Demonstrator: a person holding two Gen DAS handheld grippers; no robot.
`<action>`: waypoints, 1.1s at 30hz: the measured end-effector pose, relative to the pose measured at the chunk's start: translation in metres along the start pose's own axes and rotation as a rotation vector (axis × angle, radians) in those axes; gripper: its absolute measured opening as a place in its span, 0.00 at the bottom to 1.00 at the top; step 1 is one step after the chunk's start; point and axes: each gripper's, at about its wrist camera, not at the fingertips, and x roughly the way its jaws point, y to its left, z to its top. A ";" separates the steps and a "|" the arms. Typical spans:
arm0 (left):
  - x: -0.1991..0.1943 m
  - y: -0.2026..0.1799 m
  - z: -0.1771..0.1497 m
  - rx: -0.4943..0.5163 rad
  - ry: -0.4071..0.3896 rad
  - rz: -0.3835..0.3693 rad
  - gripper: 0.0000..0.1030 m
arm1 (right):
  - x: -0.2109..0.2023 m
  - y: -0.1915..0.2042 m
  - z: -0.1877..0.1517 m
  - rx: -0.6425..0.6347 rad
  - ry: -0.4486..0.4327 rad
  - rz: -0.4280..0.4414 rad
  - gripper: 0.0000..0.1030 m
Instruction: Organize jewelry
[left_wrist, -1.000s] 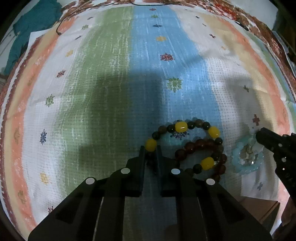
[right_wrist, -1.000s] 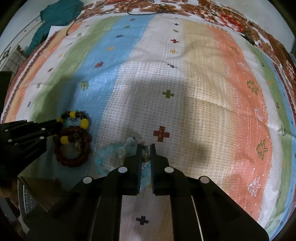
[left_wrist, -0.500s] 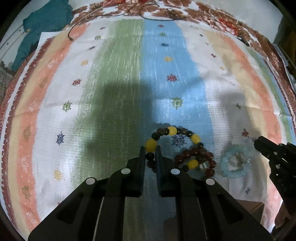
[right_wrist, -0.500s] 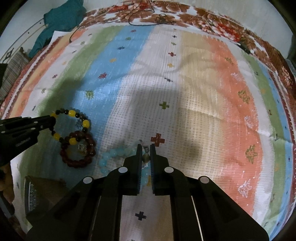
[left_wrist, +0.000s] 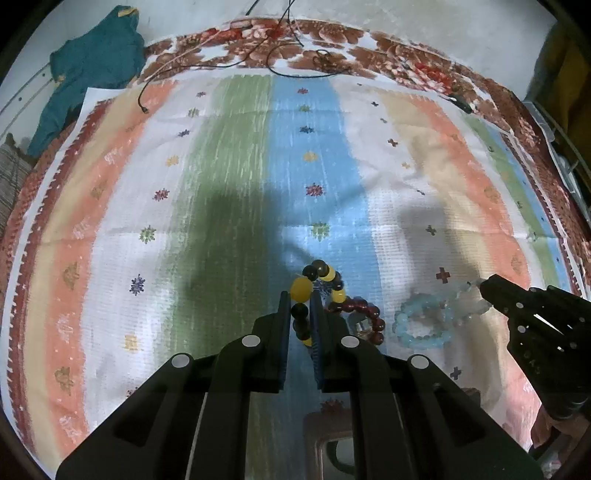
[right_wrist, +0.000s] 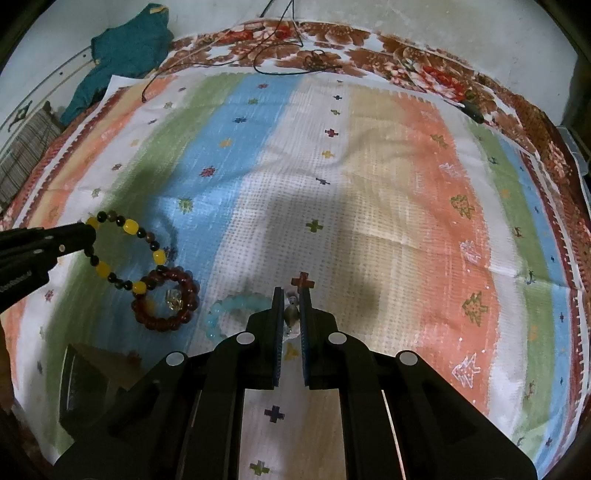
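Note:
My left gripper (left_wrist: 300, 295) is shut on a yellow-and-dark bead bracelet (left_wrist: 303, 288) and holds it lifted off the striped cloth; it also shows in the right wrist view (right_wrist: 127, 254). A dark red bead bracelet (left_wrist: 365, 314) lies flat just right of it, with a clear charm inside (right_wrist: 173, 298). My right gripper (right_wrist: 291, 293) is shut on a pale clear-bead piece (right_wrist: 291, 312) next to a light blue bead bracelet (right_wrist: 232, 308), which also shows in the left wrist view (left_wrist: 424, 321).
A striped woven cloth (left_wrist: 221, 184) covers the surface. A dark box (right_wrist: 85, 384) stands at the near left edge. A teal garment (left_wrist: 88, 81) and black cables (left_wrist: 288, 62) lie at the far edge.
Both grippers have risen and pulled back. The yellow-and-dark bracelet has come up off the dark red one with the left gripper. The right gripper lifts its pale bead piece.

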 end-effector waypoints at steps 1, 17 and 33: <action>-0.001 0.000 0.000 0.000 -0.001 0.000 0.09 | -0.002 0.000 -0.001 -0.001 -0.002 0.000 0.09; -0.026 -0.001 -0.007 0.001 -0.031 -0.022 0.09 | -0.028 0.002 -0.005 0.025 -0.044 0.016 0.09; -0.062 -0.016 -0.020 0.031 -0.079 -0.056 0.09 | -0.063 0.021 -0.015 0.004 -0.099 0.028 0.09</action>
